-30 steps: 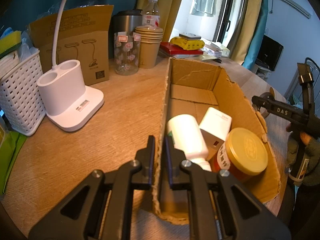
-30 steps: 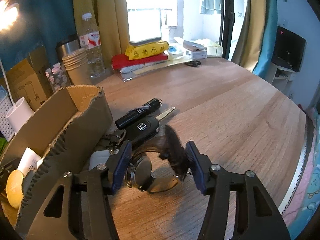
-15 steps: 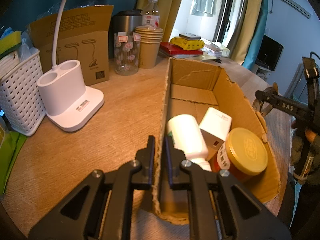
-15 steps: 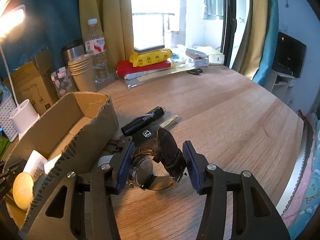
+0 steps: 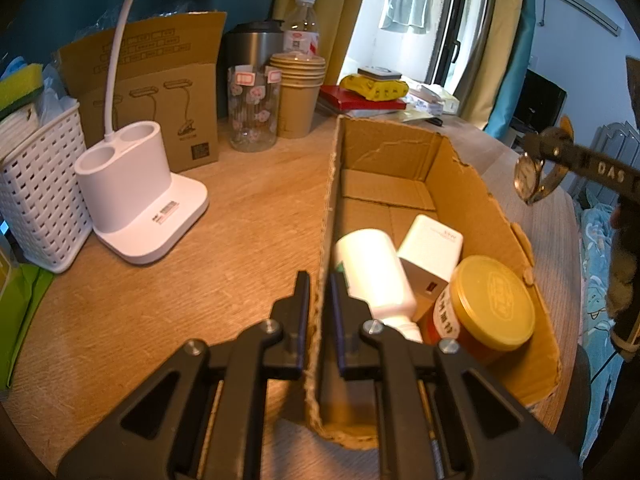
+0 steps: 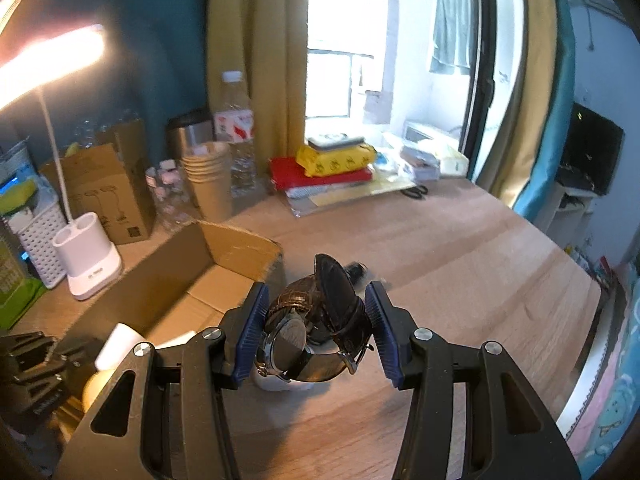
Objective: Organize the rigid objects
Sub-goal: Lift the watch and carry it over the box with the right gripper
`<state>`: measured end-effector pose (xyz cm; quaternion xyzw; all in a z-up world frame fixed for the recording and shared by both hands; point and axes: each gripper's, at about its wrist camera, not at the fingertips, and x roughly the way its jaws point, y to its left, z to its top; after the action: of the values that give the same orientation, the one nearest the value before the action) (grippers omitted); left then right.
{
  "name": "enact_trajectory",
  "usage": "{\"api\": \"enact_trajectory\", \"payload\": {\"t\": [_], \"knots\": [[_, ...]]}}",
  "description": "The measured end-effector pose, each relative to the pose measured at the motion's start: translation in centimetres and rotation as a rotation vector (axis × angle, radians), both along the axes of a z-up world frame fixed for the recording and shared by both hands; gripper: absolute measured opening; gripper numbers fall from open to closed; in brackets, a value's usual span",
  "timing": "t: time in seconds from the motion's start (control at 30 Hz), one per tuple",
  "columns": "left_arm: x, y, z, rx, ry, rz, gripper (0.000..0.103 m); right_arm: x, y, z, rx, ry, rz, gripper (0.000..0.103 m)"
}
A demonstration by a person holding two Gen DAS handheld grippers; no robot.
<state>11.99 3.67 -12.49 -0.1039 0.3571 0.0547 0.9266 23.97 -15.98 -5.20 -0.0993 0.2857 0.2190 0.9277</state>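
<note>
Wristwatch [image 6: 316, 320] now aloft, clamped in right hand-held gripper [image 6: 314, 328] marked "DAS".

1. The left gripper [image 5: 319, 300] is matte black plastic, with triangular cut-outs and 4 silver screws.
2. The right gripper [image 6: 316, 332] is black too, with ribbed blue pads [image 6: 250, 330] and white "DAS" lettering on its side.

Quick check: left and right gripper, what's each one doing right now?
Left gripper: shut on the cardboard box side wall.
Right gripper: shut on the wristwatch, held above the table.
</note>
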Motion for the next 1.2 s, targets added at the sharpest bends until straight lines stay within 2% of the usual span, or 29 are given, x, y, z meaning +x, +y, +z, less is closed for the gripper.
{"api": "enact_trajectory", "payload": {"t": [0.3,0.53,0.7,1.0,1.2], "knots": [[0.0,0.0,0.0,0.001,0.000,0.000,0.010,-1.0,2.7,1.9,0.010,-0.036,0.060,0.053],[0.0,0.0,0.0,0.000,0.000,0.000,0.010,-1.5,5.3,1.8,0.008,-0.038,0.113,0.053],[0.1,0.1,0.1,0.000,0.001,0.000,0.010,-1.0,7.0,0.9,-0.012,-0.026,0.139,0.053],[0.1,0.1,0.2,0.001,0.002,-0.001,0.010,1.3,9.8,-2.6,-0.063,0.040,0.159,0.053],[0.1,0.1,0.1,0.002,0.002,-0.001,0.010,2.2,10.3,-4.4,-0.086,0.074,0.154,0.053]]}}
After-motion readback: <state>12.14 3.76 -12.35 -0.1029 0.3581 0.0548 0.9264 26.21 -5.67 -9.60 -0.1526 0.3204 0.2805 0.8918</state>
